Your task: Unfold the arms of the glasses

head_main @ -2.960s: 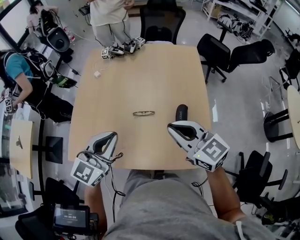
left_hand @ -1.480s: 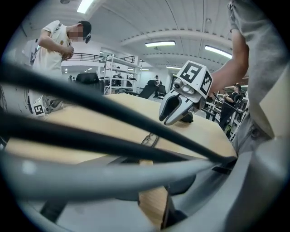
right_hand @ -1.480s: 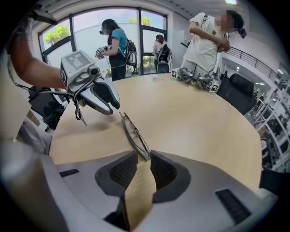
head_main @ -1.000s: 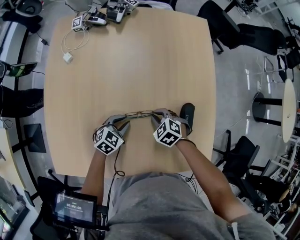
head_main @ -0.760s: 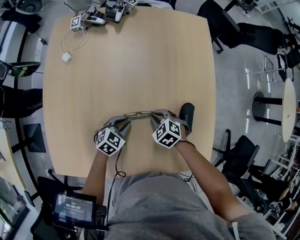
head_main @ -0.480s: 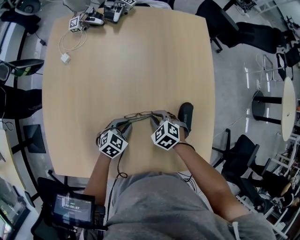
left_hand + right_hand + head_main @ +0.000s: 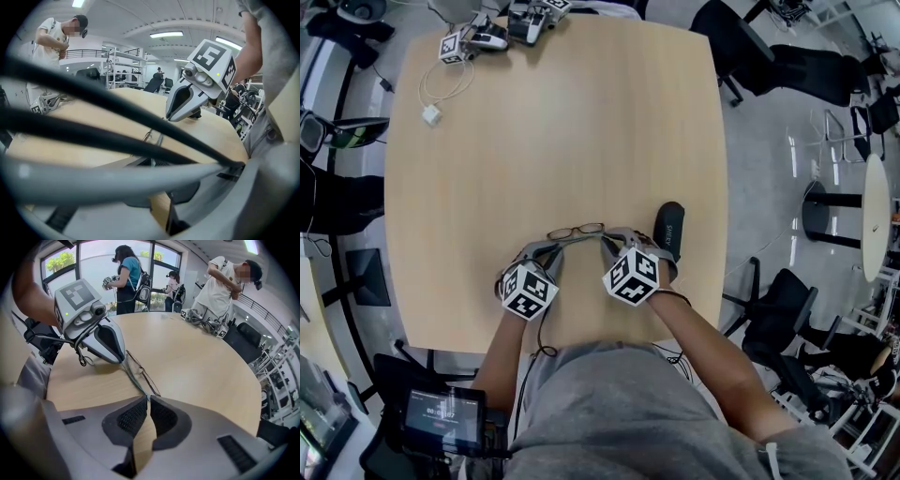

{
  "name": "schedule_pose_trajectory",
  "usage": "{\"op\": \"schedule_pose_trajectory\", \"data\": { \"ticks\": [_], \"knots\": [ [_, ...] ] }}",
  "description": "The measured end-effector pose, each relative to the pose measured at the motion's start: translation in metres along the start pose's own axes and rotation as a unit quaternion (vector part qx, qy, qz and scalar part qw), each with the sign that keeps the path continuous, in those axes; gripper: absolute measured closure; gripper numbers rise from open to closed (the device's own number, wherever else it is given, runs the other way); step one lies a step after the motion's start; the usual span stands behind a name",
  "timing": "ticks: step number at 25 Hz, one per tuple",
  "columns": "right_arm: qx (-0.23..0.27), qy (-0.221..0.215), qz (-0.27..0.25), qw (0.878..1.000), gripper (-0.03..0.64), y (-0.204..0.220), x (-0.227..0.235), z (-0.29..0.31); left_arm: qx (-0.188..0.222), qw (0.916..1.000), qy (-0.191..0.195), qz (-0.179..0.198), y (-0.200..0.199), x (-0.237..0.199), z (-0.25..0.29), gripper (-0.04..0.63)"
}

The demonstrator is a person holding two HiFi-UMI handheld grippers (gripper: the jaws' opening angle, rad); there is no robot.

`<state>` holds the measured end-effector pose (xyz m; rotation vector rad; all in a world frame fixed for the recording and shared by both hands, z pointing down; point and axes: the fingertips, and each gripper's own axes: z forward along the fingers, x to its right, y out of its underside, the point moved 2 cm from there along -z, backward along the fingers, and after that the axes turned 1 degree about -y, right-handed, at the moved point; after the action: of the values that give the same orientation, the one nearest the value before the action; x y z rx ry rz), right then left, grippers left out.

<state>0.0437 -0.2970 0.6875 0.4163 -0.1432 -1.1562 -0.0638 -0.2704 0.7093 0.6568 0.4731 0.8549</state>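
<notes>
The right gripper point(image 7: 607, 240) is closed narrowly on the right end of the glasses point(image 7: 577, 231). The jaws of the left gripper point(image 7: 551, 247) have just been closing, and the left end of the glasses is pinched between them. The glasses are spanned between the two tips, at the near half of the table point(image 7: 553, 122). A dark case point(image 7: 667, 228) is seen just right of the right gripper.
</notes>
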Motion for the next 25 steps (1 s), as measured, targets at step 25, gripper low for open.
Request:
{"op": "schedule_pose_trajectory", "data": {
  "ticks": [25],
  "knots": [
    [-0.006,-0.064,-0.007,0.998,0.592,-0.001,-0.083,-0.002,0.016,0.9916,0.042,-0.121,0.008,0.056,0.002,0.572]
  ]
}}
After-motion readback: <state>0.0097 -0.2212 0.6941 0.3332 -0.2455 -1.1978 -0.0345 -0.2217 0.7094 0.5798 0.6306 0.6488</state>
